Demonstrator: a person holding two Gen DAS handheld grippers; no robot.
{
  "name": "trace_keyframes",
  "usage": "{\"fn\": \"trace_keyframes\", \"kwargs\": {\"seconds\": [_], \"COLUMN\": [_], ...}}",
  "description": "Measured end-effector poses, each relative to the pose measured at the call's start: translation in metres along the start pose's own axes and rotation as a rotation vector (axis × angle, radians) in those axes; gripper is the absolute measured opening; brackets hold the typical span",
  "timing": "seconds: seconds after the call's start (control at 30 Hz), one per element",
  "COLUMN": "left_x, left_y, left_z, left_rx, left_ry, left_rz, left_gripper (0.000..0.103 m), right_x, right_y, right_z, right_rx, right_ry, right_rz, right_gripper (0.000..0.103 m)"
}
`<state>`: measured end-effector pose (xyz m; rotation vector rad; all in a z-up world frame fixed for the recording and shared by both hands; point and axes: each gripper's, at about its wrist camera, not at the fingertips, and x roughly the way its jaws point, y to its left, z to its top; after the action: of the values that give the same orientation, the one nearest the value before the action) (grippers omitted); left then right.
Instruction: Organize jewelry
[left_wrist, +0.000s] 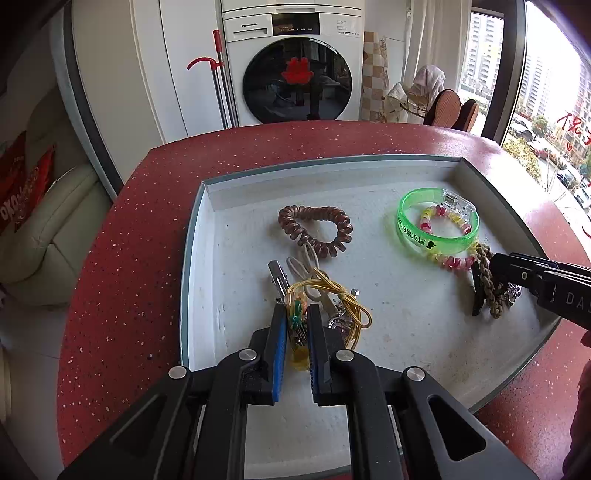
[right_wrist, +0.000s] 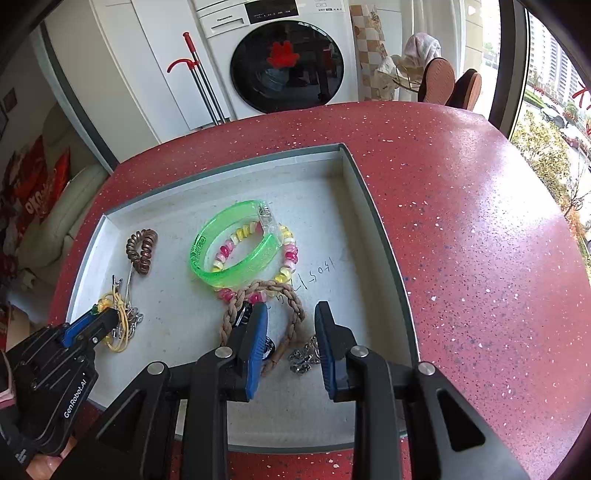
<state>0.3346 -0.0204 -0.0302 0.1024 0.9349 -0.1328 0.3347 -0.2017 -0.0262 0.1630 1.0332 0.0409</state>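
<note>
Left claw (left_wrist: 297, 314) nipping yellow charm (left_wrist: 297, 314), right claw (right_wrist: 291, 314) agape — empty

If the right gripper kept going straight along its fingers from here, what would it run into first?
Most likely the braided tan cord loop, lying just ahead between the open fingers of the right gripper. Beyond it sit the pink-and-yellow bead bracelet and green bangle. Height above the tray is unclear.
</note>
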Motion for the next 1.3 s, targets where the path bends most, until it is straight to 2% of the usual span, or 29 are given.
{"fn": "trace_keyframes", "kwargs": {"seconds": [0.4,0.43,0.47,0.5,0.53,0.6,0.7,0.83,0.9,0.97,1.23,1.3], "left_x": [0.004,0.004,0.005,0.004,0.001,-0.005,-0.002,0.002,0.003,0.003,-0.002,-0.003], "left_y": [-0.009,-0.009,-0.009,-0.009,-0.007,-0.007,-0.009,-0.008,-0.009,-0.009,-0.008,-0.008], "left_z": [0.007,0.007,0.008,0.009,0.009,0.010,0.012,0.011,0.009,0.007,0.006,0.005], "left_rx": [0.011,0.009,0.009,0.004,-0.007,-0.007,0.009,-0.003,0.001,0.005,-0.003,-0.006], "left_ry": [0.011,0.013,0.013,0.010,-0.015,-0.057,-0.036,-0.022,-0.018,-0.018,-0.017,-0.010], "left_rz": [0.005,0.008,0.014,0.024,0.034,0.032,0.030,0.026,0.032,0.038,0.037,0.033], "left_gripper": [0.029,0.033,0.065,0.087,0.103,0.103,0.103,0.103,0.103,0.103,0.103,0.103], "right_x": [0.007,0.009,0.011,0.012,0.013,0.015,0.017,0.015,0.010,0.005,-0.005,-0.007], "right_y": [0.004,0.004,0.004,0.004,0.004,0.007,0.012,0.010,0.008,0.007,0.009,0.011], "right_z": [0.005,0.006,0.006,0.006,0.006,0.007,0.008,0.008,0.008,0.008,0.006,0.006], "right_rx": [-0.009,-0.013,-0.014,-0.013,-0.013,-0.030,-0.064,-0.050,-0.045,-0.042,-0.051,-0.057], "right_ry": [0.019,0.023,0.026,0.029,0.025,0.015,0.013,0.011,0.001,-0.013,-0.009,-0.006], "right_rz": [-0.009,-0.012,-0.014,-0.015,-0.016,-0.019,-0.047,-0.034,-0.032,-0.031,-0.003,0.001], "right_gripper": [0.030,0.030,0.031,0.031,0.031,0.037,0.049,0.049,0.059,0.063,0.064,0.075]}}
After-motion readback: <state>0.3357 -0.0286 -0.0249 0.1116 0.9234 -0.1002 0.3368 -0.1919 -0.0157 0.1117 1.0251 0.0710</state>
